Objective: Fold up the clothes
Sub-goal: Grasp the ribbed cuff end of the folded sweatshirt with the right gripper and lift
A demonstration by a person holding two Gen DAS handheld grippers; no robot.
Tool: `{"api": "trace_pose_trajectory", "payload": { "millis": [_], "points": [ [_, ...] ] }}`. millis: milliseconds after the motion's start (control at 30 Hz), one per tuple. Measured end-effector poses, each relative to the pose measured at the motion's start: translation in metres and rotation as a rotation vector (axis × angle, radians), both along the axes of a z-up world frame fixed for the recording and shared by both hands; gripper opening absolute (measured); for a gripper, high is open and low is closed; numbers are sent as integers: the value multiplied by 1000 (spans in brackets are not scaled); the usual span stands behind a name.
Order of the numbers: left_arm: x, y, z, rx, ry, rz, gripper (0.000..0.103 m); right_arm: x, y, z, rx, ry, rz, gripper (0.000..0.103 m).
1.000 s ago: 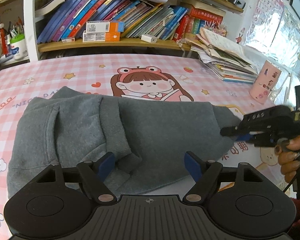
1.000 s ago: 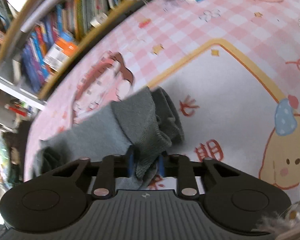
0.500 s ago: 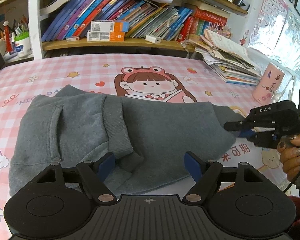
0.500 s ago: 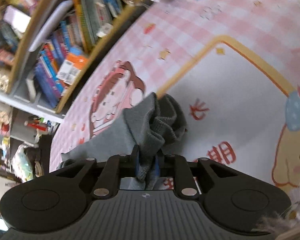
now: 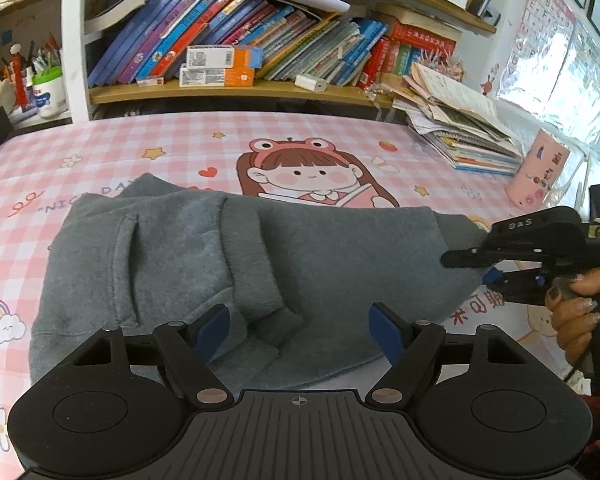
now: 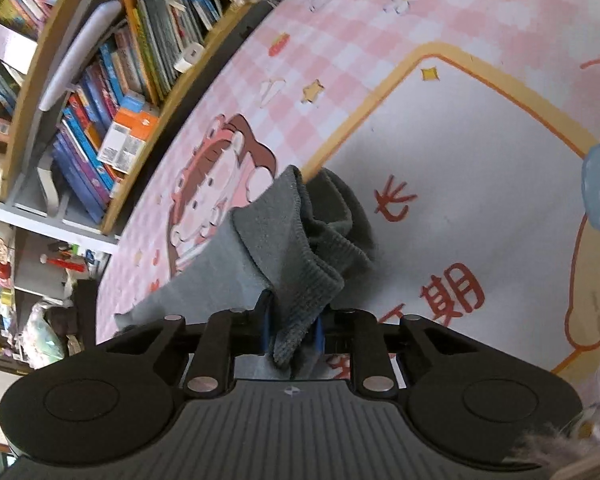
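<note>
Right wrist view shows the right tool clamped on the ribbed cuff of the grey sweatshirt spread just ahead of the left tool, whose jaws stand apart and empty; the person should probably carry the sleeve across low, grip firm.

A pink checked tablecloth printed with a cartoon girl, stars and a rainbow covers the table, which stands against a wooden bookshelf crammed with leaning books — two orange-and-white boxes lie in front of them. At the right edge sit a loose stack of magazines and a pink cup, with a bright window and a pink alphabet poster behind. To the far left, a pen pot holds pens — daylight is soft and even.
</note>
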State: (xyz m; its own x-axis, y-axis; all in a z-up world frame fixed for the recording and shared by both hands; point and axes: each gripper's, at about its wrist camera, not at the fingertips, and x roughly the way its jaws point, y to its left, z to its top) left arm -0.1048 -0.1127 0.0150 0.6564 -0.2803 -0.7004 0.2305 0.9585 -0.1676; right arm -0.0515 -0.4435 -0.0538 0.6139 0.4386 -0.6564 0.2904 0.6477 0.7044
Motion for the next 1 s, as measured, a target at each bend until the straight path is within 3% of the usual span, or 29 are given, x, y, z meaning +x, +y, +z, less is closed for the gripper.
{"api": "trace_pose_trajectory", "payload": {
  "millis": [300,567,833,1000],
  "points": [
    [1,42,6,-50,-36,58,78,-10,31,50,-45,-151,37,17],
    [-7,93,16,-91,-81,141,78,-17,93,106,-86,-308,134,17],
    [-24,149,19,-127,-122,238,82,-24,183,142,-170,-443,333,17],
    [-34,178,15,-145,-121,285,82,-27,244,139,-271,-482,520,17]
  ]
}}
